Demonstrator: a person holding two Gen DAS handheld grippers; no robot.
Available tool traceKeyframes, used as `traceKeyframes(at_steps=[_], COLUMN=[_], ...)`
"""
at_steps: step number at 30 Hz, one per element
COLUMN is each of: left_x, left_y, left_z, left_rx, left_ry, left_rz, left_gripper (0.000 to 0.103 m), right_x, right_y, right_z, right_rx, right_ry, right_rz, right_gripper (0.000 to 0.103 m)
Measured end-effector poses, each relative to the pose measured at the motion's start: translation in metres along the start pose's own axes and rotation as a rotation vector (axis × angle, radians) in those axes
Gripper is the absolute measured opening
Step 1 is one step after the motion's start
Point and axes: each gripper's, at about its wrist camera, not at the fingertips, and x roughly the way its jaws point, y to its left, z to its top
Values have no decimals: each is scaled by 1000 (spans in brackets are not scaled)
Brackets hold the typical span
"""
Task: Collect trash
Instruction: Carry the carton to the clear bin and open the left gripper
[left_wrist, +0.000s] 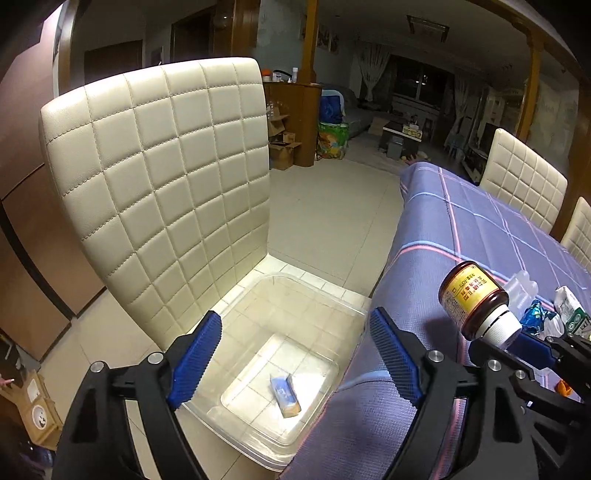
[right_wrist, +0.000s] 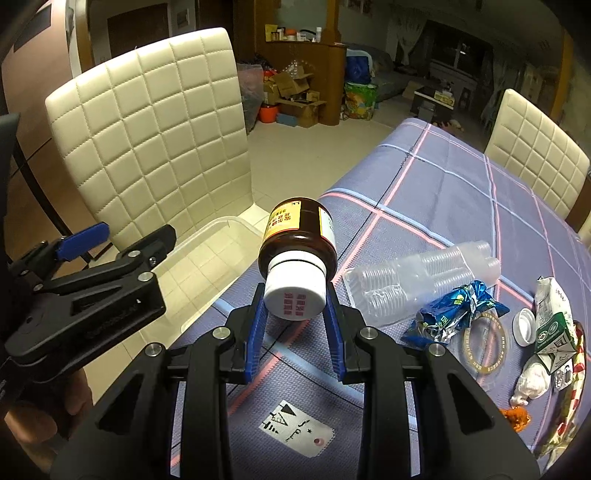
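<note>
My right gripper (right_wrist: 295, 291) is shut on the white cap of a brown medicine bottle (right_wrist: 297, 240) and holds it above the table's left edge. The bottle also shows in the left wrist view (left_wrist: 474, 304). My left gripper (left_wrist: 295, 354) is open and empty above a clear plastic bin (left_wrist: 325, 314) that sits on a cream chair seat. A small blue and tan box (left_wrist: 286, 395) lies in the bin. The left gripper also shows at the left of the right wrist view (right_wrist: 122, 236). More trash lies on the table: clear cups (right_wrist: 424, 273), a blue foil wrapper (right_wrist: 454, 314).
The table (right_wrist: 443, 192) has a purple checked cloth. A tape ring (right_wrist: 484, 347), a white lid (right_wrist: 524, 326), a white and green carton (right_wrist: 554, 317), crumpled tissue (right_wrist: 532, 384) and orange peel (right_wrist: 515, 417) lie at its right. Cream quilted chairs (left_wrist: 166, 177) stand around it.
</note>
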Motion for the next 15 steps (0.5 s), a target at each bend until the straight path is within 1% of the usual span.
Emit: traceKeyframes(at_steps=[4, 15], left_x=[3, 3], left_y=[6, 33], left_z=[-1, -9], left_rx=[-18, -62], left_ry=[17, 34], left_rz=[9, 76], left_gripper=[80, 80], right_x=[3, 9], right_y=[3, 29], right_z=[2, 8], right_rx=[-5, -57], right_ry=[3, 5], right_rz=[6, 43], right_gripper=[31, 31])
